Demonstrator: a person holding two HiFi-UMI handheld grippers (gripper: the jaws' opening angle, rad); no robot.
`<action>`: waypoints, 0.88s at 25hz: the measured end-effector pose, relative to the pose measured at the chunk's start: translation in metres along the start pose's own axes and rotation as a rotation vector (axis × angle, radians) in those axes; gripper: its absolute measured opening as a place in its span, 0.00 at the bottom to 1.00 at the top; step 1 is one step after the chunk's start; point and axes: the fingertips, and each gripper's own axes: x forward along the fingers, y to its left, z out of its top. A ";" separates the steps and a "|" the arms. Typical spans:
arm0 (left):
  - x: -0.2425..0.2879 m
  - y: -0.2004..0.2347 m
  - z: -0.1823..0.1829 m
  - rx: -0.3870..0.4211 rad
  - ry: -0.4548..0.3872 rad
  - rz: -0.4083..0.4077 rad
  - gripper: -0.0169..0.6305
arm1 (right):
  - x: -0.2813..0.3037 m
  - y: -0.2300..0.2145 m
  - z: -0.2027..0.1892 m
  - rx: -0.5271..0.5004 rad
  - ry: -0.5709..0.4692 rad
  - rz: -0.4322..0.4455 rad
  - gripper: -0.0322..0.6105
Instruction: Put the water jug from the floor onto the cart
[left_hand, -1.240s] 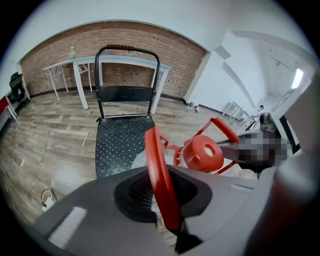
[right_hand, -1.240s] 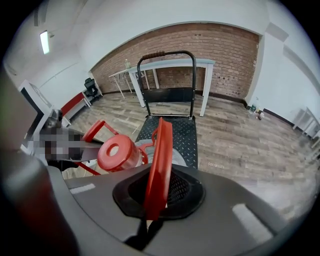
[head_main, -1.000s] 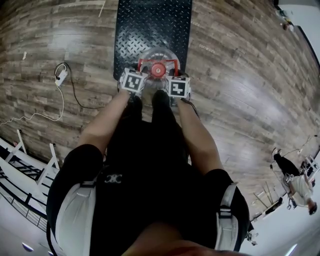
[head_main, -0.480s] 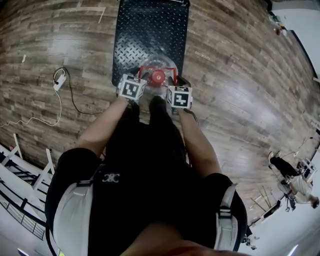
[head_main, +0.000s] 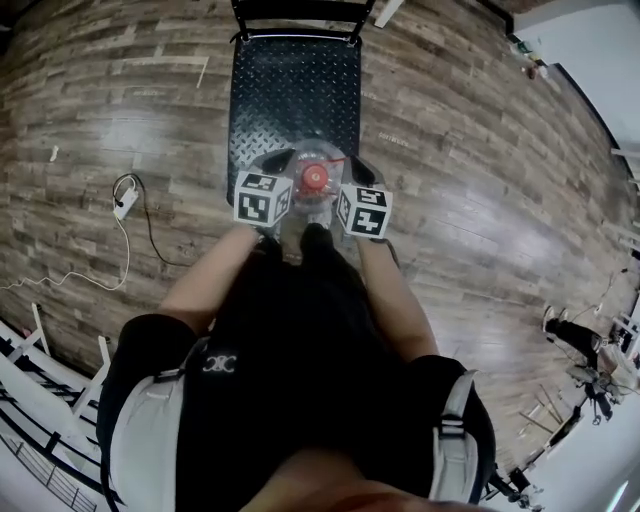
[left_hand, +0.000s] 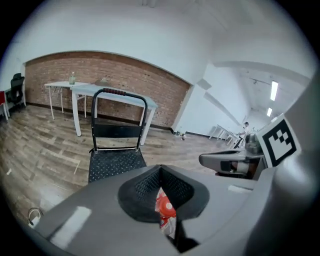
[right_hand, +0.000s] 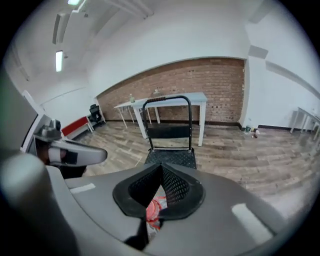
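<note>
The clear water jug (head_main: 300, 205) with its red cap (head_main: 315, 178) hangs between my two grippers, over the near edge of the black cart deck (head_main: 295, 90). My left gripper (head_main: 284, 162) is shut at the left of the cap and my right gripper (head_main: 358, 168) is shut at the right, each on the jug's red handle (head_main: 337, 160). In the left gripper view the pads (left_hand: 150, 187) meet above the red cap (left_hand: 164, 206). The right gripper view shows the same cap (right_hand: 152, 207) under its closed tips (right_hand: 161, 167).
The cart (left_hand: 116, 162) has an upright black push handle (right_hand: 167, 100) at its far end. A white table (left_hand: 85, 90) stands behind it by the brick wall. A power strip with cable (head_main: 125, 200) lies on the wood floor at left. White racks (head_main: 30, 360) stand at lower left.
Both grippers have risen together, with the jug between them. Their marker cubes look larger and further apart, and the cart's push handle has come into view at the top.
</note>
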 end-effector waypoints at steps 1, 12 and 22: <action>-0.005 -0.002 0.006 0.007 -0.009 0.003 0.03 | -0.007 0.004 0.012 0.007 -0.029 0.002 0.07; -0.054 -0.002 0.079 0.087 -0.093 0.102 0.03 | -0.059 0.014 0.090 0.043 -0.190 -0.016 0.07; -0.073 0.003 0.103 0.118 -0.143 0.120 0.03 | -0.076 0.009 0.127 0.081 -0.295 -0.027 0.07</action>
